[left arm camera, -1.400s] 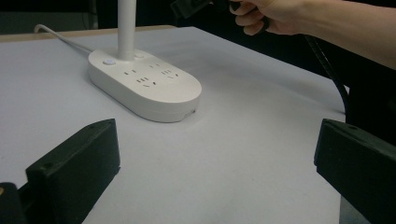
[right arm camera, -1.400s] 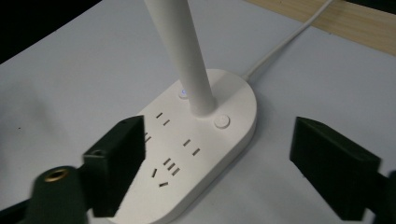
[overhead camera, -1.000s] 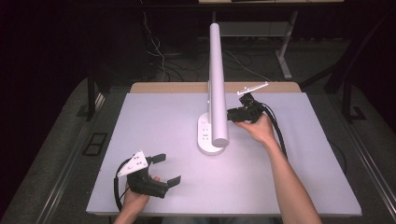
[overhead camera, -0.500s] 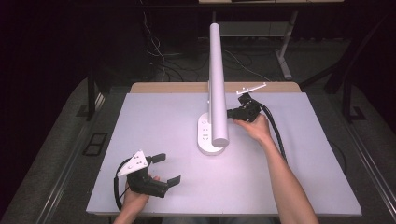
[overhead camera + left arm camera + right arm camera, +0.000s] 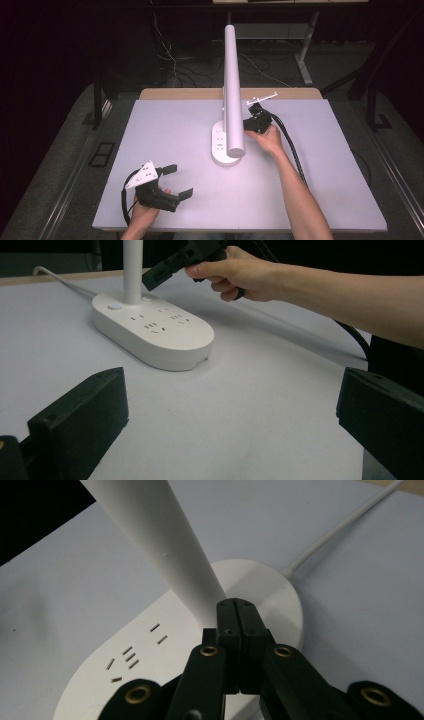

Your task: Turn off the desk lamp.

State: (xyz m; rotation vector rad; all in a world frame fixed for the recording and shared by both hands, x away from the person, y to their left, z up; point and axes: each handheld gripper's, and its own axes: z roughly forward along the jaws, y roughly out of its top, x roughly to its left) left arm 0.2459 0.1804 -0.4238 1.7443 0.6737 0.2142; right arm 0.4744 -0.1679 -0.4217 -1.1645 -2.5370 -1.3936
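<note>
A white desk lamp stands mid-table: an oval base [image 5: 220,150] with socket slots and a tall white pole [image 5: 231,75]. My right gripper [image 5: 246,124] is shut with nothing in it, its tips right beside the pole just above the base. In the right gripper view the closed jaws [image 5: 237,609] point at the foot of the pole [image 5: 160,545] where it meets the base [image 5: 145,655]; I cannot tell if they touch. My left gripper [image 5: 178,181] rests open near the front left edge, empty, and faces the base [image 5: 155,332] and the right gripper [image 5: 156,271].
The lamp's white cable [image 5: 345,527] runs from the base toward the table's far edge. A black cable [image 5: 292,150] trails from the right gripper along the forearm. The white tabletop [image 5: 340,190] spreads around the lamp, with dark floor beyond its edges.
The right gripper has edged slightly left toward the pole. The left gripper has stayed where it was.
</note>
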